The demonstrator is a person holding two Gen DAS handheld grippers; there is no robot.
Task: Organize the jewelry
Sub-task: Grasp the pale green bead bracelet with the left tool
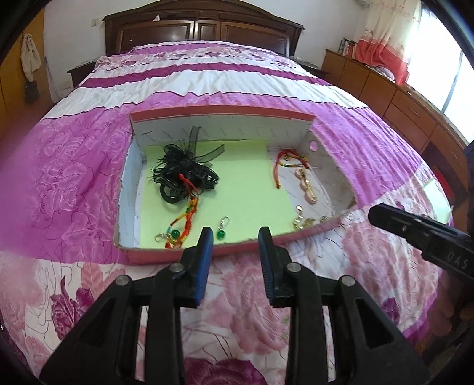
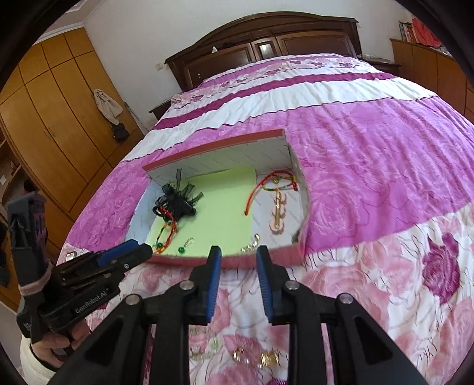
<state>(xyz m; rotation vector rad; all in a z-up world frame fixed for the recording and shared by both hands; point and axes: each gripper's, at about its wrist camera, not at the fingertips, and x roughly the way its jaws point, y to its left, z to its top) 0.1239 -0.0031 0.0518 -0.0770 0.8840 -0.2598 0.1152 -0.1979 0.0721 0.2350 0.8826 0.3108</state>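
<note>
A shallow pink-edged cardboard box point(image 1: 219, 114) point(image 2: 219, 148) with a green liner lies on the bed. Inside are a black ribbon hair piece point(image 1: 183, 168) point(image 2: 177, 201), a red-orange braided cord with a green bead point(image 1: 185, 222) point(image 2: 166, 234), a green-bead earring point(image 1: 222, 229) point(image 2: 181, 250), a red cord bracelet point(image 1: 291, 163) point(image 2: 272, 180), a pink hair clip point(image 1: 309, 189) point(image 2: 278, 216) and gold pieces point(image 1: 302, 222). My left gripper point(image 1: 236, 234) point(image 2: 140, 247) is open and empty at the box's near rim. My right gripper point(image 2: 238, 251) is open and empty; loose gold jewelry point(image 2: 254, 357) lies on the bed beneath it.
The box sits on a pink and white floral bedspread point(image 1: 74, 165). A dark wooden headboard point(image 1: 204, 26) is at the far end. A wooden wardrobe point(image 2: 56, 118) stands left, a low cabinet point(image 1: 394, 97) right. The right gripper's body point(image 1: 420, 234) shows at right.
</note>
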